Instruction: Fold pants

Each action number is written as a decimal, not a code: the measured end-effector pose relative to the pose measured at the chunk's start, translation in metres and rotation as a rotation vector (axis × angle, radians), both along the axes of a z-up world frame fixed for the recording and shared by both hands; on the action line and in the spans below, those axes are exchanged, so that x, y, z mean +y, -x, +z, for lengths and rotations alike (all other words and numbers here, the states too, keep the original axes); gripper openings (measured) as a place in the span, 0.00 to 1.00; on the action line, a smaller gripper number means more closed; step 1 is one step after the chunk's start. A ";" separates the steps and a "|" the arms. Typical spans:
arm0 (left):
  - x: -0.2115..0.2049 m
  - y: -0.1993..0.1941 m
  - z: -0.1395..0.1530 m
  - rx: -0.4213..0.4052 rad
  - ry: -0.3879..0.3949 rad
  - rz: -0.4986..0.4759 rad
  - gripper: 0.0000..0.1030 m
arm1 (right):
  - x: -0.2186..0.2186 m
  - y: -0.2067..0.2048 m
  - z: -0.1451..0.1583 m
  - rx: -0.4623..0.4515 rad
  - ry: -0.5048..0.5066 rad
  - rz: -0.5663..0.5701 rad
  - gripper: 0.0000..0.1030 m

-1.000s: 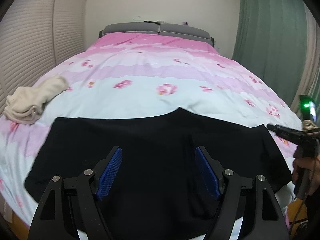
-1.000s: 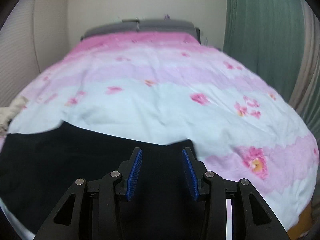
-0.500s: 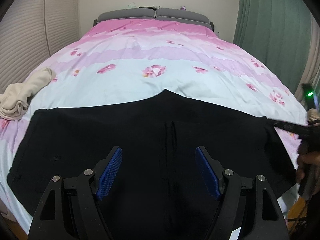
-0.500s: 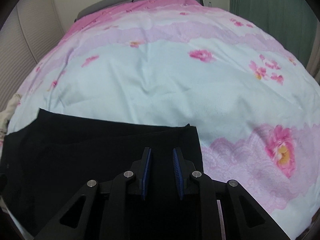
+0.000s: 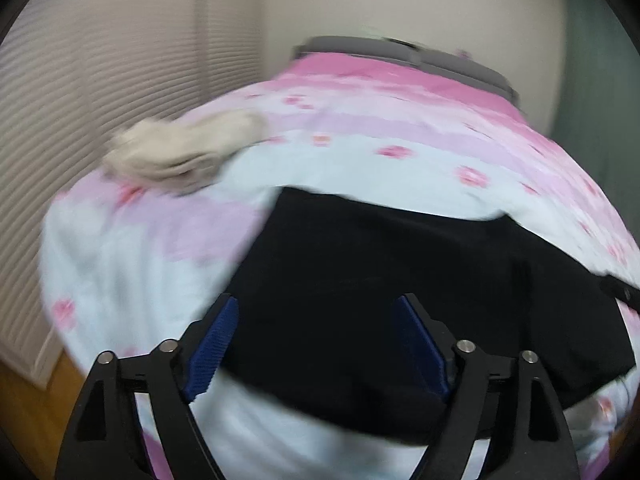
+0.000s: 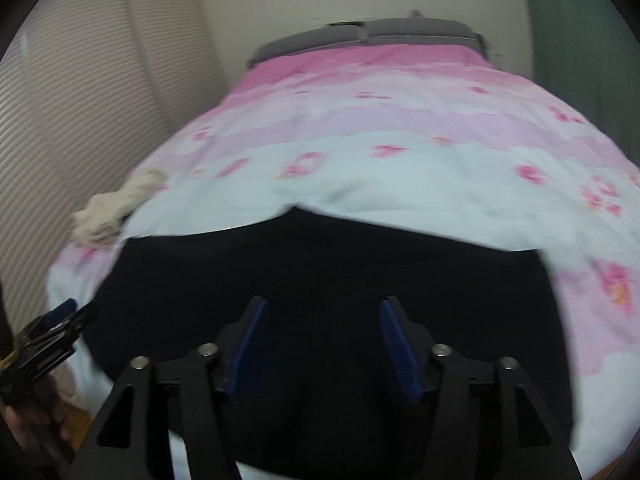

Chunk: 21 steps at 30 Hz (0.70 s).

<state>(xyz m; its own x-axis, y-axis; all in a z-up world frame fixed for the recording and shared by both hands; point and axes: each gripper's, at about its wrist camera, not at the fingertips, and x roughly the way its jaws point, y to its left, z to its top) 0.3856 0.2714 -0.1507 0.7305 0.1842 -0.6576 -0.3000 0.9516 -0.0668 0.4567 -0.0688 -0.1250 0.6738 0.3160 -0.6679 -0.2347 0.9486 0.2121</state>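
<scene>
Black pants (image 5: 400, 264) lie spread flat across the near end of the bed, also seen in the right wrist view (image 6: 320, 264). My left gripper (image 5: 318, 304) hovers over the pants' left end, its jaws wide and still opening, with nothing pressed between the blue pads. My right gripper (image 6: 323, 304) hangs over the middle of the pants with its jaws opening, and the pads do not touch the cloth. The right gripper's tip shows at the right edge (image 5: 618, 292) of the left view. The left gripper (image 6: 60, 320) shows at the lower left of the right view. Both views are blurred.
A pink and pale-blue flowered quilt (image 5: 360, 152) covers the bed. A crumpled beige garment (image 5: 184, 152) lies near its left edge, also in the right view (image 6: 116, 204). A slatted wall (image 5: 100, 80) runs along the left, a green curtain (image 6: 580, 20) on the right, and wooden floor (image 5: 24, 400) below.
My right gripper's jaws narrowed, then spread wide, and it moved left over the pants' middle. My left gripper swung to the pants' left end, bringing the beige garment closer.
</scene>
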 end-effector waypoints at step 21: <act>0.088 0.011 -0.088 -0.059 0.647 0.179 0.73 | 0.141 0.049 -0.009 -0.008 0.046 0.210 0.61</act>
